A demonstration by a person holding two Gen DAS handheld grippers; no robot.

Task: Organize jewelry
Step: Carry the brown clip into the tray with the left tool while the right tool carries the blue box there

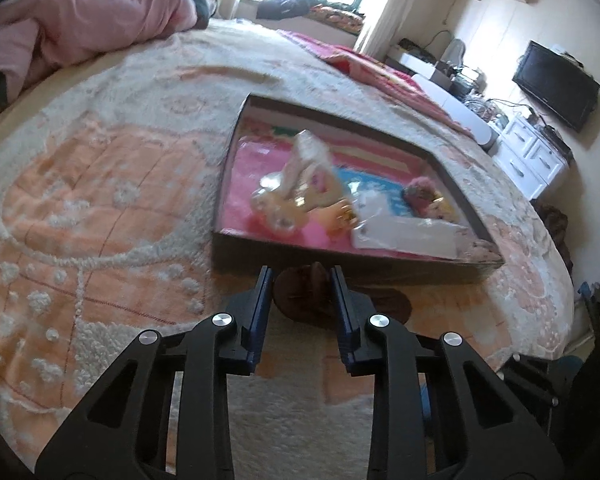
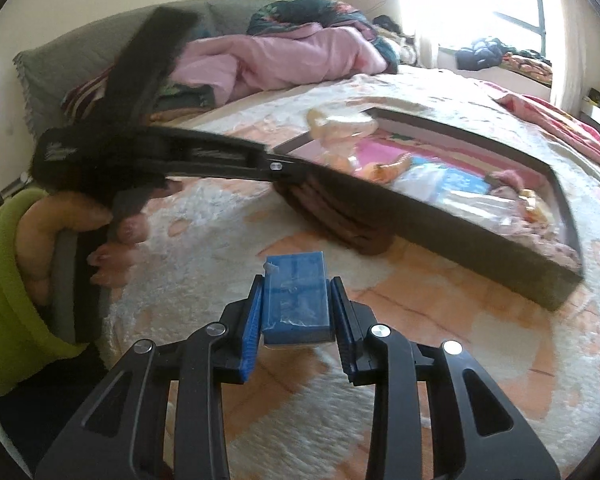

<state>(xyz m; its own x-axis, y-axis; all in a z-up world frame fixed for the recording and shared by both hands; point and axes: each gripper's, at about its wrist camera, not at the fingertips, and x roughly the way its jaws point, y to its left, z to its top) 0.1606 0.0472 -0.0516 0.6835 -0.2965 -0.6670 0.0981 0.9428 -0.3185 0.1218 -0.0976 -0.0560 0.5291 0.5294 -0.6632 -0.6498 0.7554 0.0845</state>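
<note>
My right gripper (image 2: pixel 296 312) is clamped on the blue box (image 2: pixel 296 292), long axis pointing ahead toward the tray's (image 2: pixel 439 236) near wall, while my left gripper (image 1: pixel 301 288) grips the brown wooden piece (image 1: pixel 300 284) against that edge.

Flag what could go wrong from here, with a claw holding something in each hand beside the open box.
1. The right claw grips the blue box only by its near part; a jolt could tip it out.
2. The left claw holds a brown object close to the cardboard box wall and may bump it.
3. The box's contents are a loose jumble, so additions could tangle.
</note>
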